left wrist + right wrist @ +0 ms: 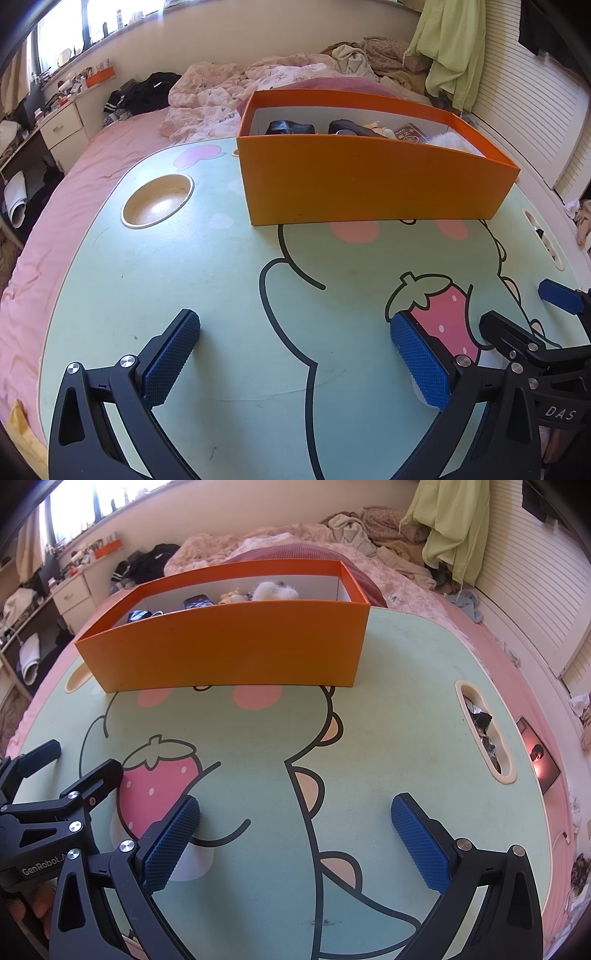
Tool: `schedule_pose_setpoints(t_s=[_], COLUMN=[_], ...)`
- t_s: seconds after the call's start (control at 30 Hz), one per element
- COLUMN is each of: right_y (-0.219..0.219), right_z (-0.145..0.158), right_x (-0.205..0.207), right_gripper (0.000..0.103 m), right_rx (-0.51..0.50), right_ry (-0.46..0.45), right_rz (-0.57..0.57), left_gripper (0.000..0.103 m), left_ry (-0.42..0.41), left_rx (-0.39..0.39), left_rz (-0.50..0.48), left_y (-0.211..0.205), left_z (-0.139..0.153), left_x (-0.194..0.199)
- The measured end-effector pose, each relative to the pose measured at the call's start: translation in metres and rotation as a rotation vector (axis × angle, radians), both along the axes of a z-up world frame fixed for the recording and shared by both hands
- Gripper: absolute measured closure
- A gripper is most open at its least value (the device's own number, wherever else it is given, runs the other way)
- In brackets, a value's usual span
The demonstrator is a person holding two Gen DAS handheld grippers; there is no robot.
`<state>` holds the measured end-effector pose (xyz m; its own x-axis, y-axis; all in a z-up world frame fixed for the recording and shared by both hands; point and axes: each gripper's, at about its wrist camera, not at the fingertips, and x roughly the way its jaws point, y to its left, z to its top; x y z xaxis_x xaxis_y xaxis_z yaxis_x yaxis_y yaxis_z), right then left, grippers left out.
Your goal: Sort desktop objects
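Sunlit and cluttered, a bedroom is being shown from two gripper cameras, with a mint-green lap table printed with a cartoon dinosaur and strawberry (184, 295) being stood on a pink bed.

At the far side of the table, an open rectangular orange cardboard box with white inner walls (369, 177) is being seen upright. Inside it, several small desktop objects are being kept: two dark glossy items (290, 128), a small brown printed packet (408, 132) and a fluffy white ball (271, 589). What each item is cannot be told exactly. No loose object is being seen on the tabletop between the box and the grippers.

Nearer the cameras, the left gripper (295, 354) and the right gripper (295, 834) are being held side by side just above the table, angled downward, each with its blue textured pads spread fully apart and nothing between them.

Outward, a round cup recess (158, 199) is being shown at the table's left and a slot handle (484, 731) at its right; rumpled bedding and clothes are lying beyond.

Sorting is judged to be at its end or in a pause, with everything visible already boxed. Any next move would call for another stray object being found first.
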<state>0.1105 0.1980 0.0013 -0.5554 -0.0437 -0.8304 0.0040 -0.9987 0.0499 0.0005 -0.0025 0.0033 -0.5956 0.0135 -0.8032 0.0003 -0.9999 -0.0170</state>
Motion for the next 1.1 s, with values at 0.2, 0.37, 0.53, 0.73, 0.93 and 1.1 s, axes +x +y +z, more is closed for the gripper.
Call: schedule_pose_setpoints(t_s=[0.2,0.37,0.53,0.73,0.93,1.1], right_y=[0.0,0.0,0.0,0.0,0.001,0.004], right_z=[0.0,0.0,0.0,0.0,-0.001,-0.002], right_x=[0.0,0.0,0.0,0.0,0.0,-0.001], right_gripper=[0.0,0.0,0.0,0.0,0.0,0.0], right_rx=[0.0,0.0,-0.001,-0.002,-0.002,-0.002], right_ry=[0.0,0.001,0.001,0.001,0.002,0.002], right_rz=[-0.001,-0.001,-0.002,-0.002,-0.003,-0.003], left_gripper=[0.017,0.054,0.065,0.065,0.066,0.074], left_ry=[0.11,0.115,-0.005,-0.161,-0.246,-0.2], left_rx=[0.125,0.206,0.226,0.131,0.031,0.053], left_rz=[-0.011,-0.078,-0.107,-0.132,-0.101,-0.108], left_y=[-0.024,-0.031,-0.014,0.017,0.03,0.026], left_z=[0.037,0.076,0.085,0.068,0.042,0.04], left_x=[0.008,-0.022,-0.08,-0.125,-0.147,-0.144])
